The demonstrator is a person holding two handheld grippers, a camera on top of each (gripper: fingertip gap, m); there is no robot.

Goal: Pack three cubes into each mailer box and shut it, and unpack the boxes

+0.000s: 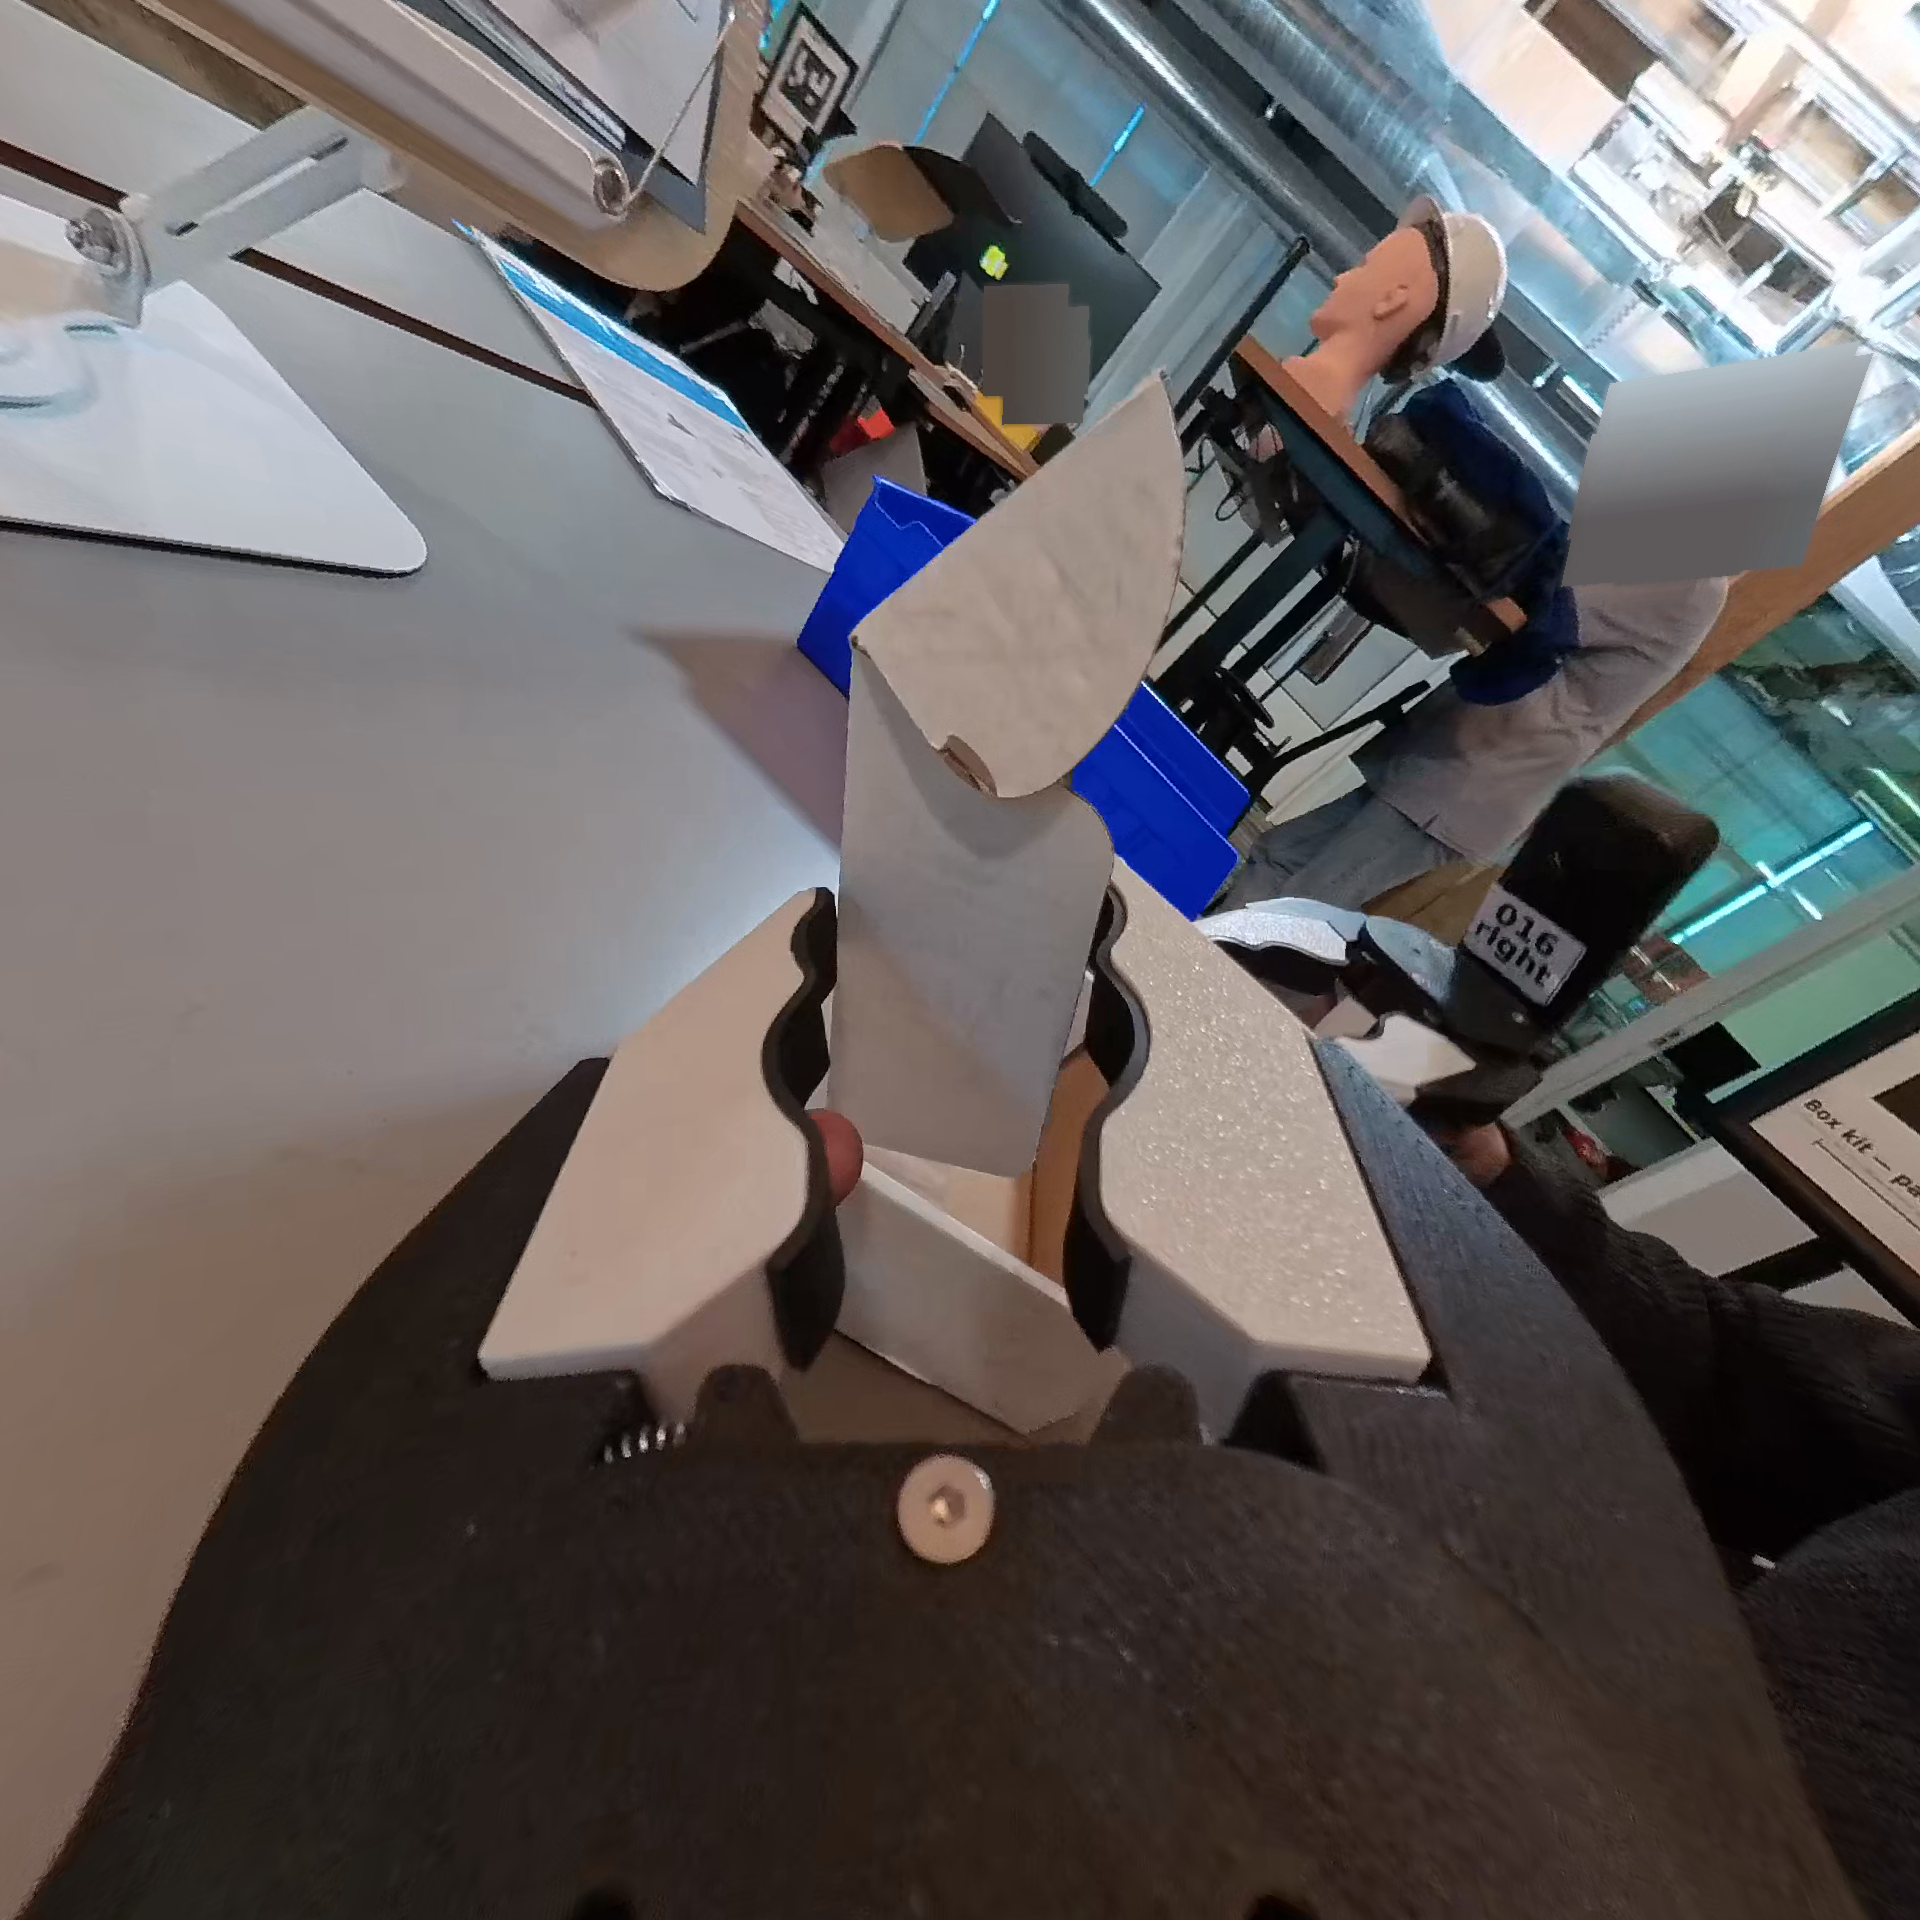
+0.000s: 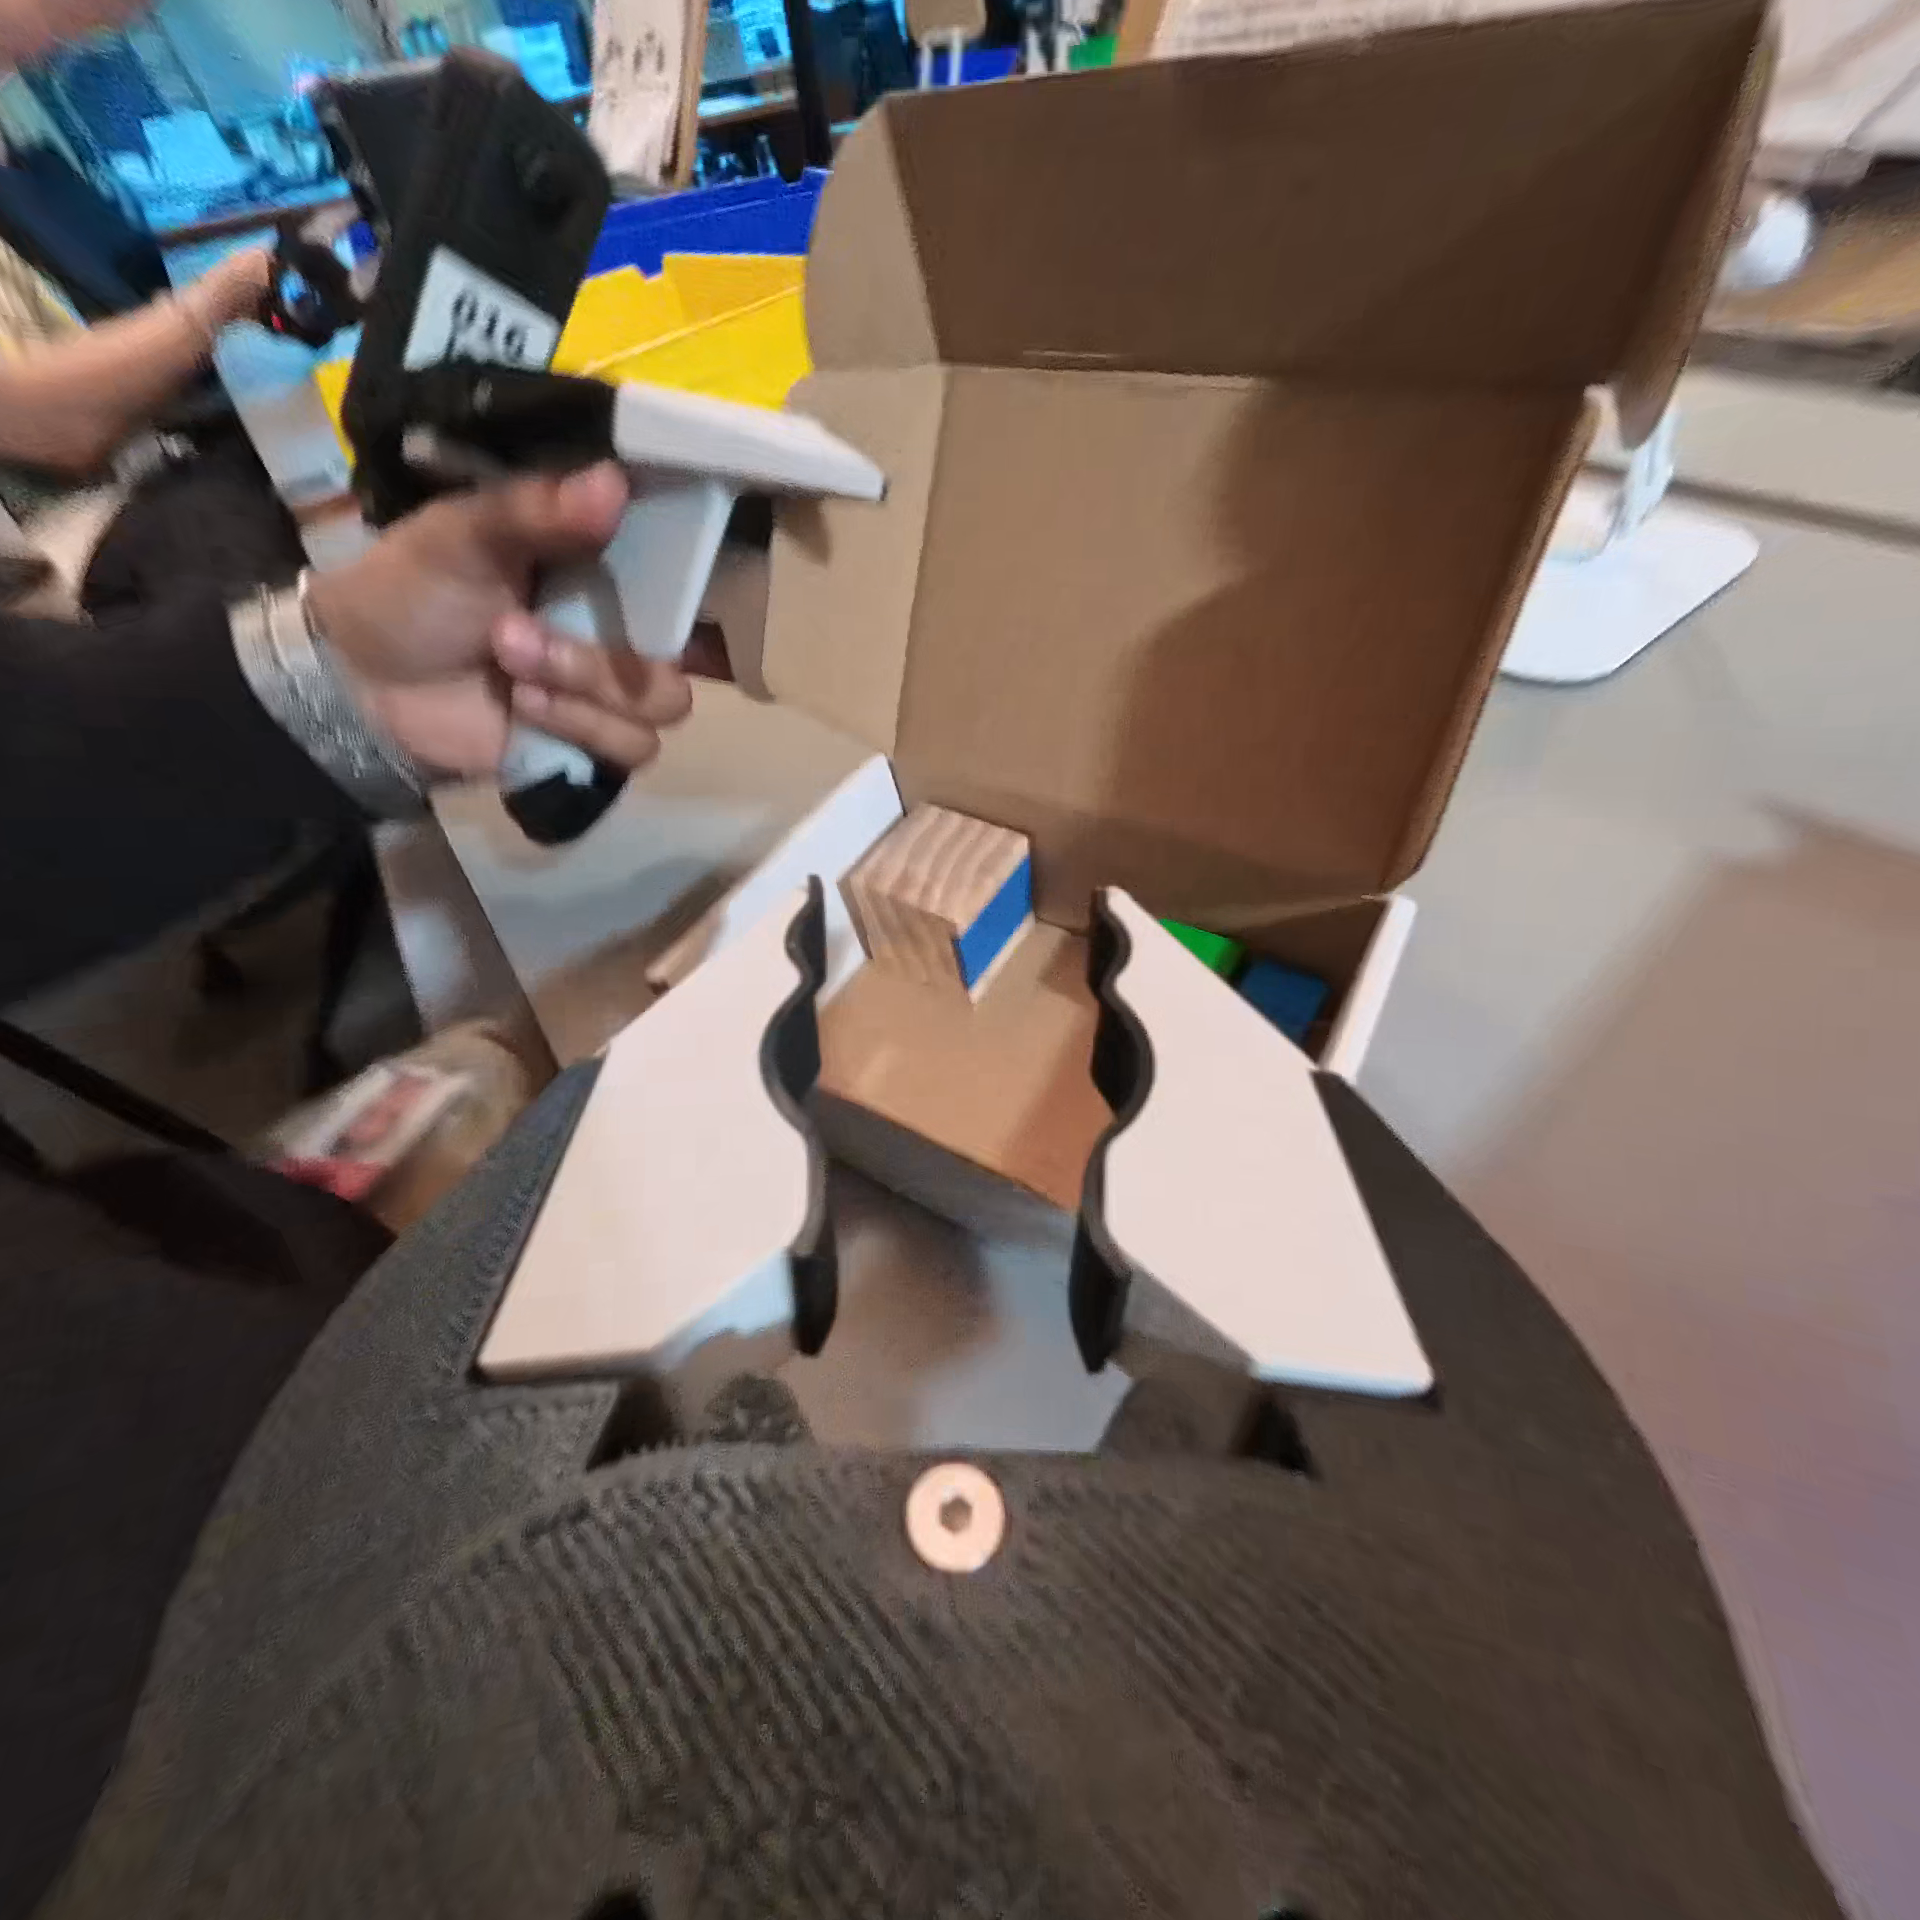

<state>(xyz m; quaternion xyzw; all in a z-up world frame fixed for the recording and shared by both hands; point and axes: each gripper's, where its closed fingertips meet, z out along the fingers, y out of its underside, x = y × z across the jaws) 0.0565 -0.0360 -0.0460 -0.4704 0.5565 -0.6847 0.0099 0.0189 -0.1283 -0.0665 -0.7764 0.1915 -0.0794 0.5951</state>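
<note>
Smooth grey tabletop point(image 2: 1662, 935); open corrugated mailer box point(image 2: 1195, 623), wood-grain cube point(image 2: 925, 894) inside.

A grey bench point(image 1: 312, 831) carries a white monitor stand base point(image 1: 208, 457) with its white arm point(image 1: 239, 197) near the far edge, and a printed sheet with a blue band point(image 1: 675, 416) lies flat further along. Blue plastic bins point(image 1: 1153, 790) stand at the bench's edge; yellow bins point(image 2: 707, 322) sit beside blue ones in the right wrist view. Behind, a mannequin head in a white hard hat point(image 1: 1413, 291) rests on a wooden desk point(image 1: 1340, 436), where a person point(image 1: 1538, 727) in a grey shirt stands. A black monitor point(image 1: 1039, 229) faces the room.
</note>
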